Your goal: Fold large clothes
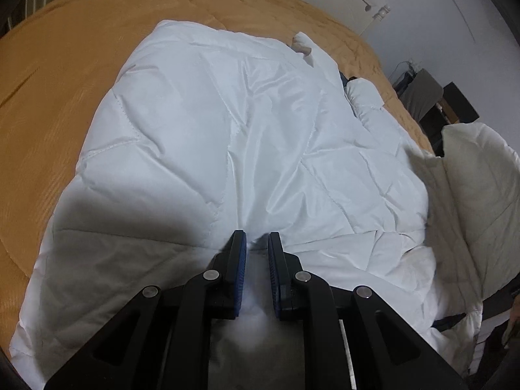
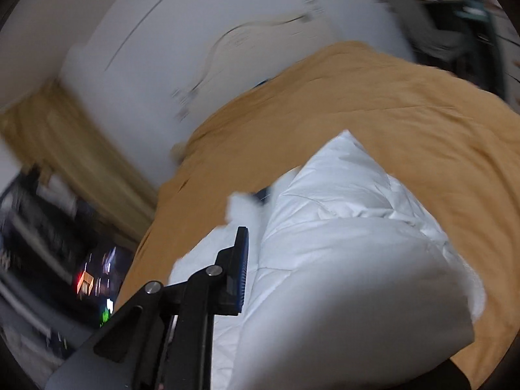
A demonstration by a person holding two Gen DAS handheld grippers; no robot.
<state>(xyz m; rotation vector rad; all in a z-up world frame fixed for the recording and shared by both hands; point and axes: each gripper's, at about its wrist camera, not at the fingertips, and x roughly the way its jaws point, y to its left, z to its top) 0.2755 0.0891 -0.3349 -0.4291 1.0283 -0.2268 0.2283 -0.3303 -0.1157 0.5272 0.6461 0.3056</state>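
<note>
Mustard bedspread [image 1: 58,74] covers the bed beneath a white quilted garment [image 1: 227,123]. Left gripper [image 1: 256,243] pinches a tuft of the garment's near hem between blue pads. Right gripper [image 2: 256,243]: one finger [image 2: 242,260] visible beside a lifted fold of the garment [image 2: 341,276]; its closure cannot be told. Pale wall [image 2: 156,42] lies beyond the bedspread.

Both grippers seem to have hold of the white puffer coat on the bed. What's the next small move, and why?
Probably carry the right gripper's raised portion across onto the flat part. The left gripper pinches the white quilted coat at its near edge, anchoring it on the mustard bedspread, while the right wrist view shows fabric lifted and bulging over one finger; the blur suggests a swing.
</note>
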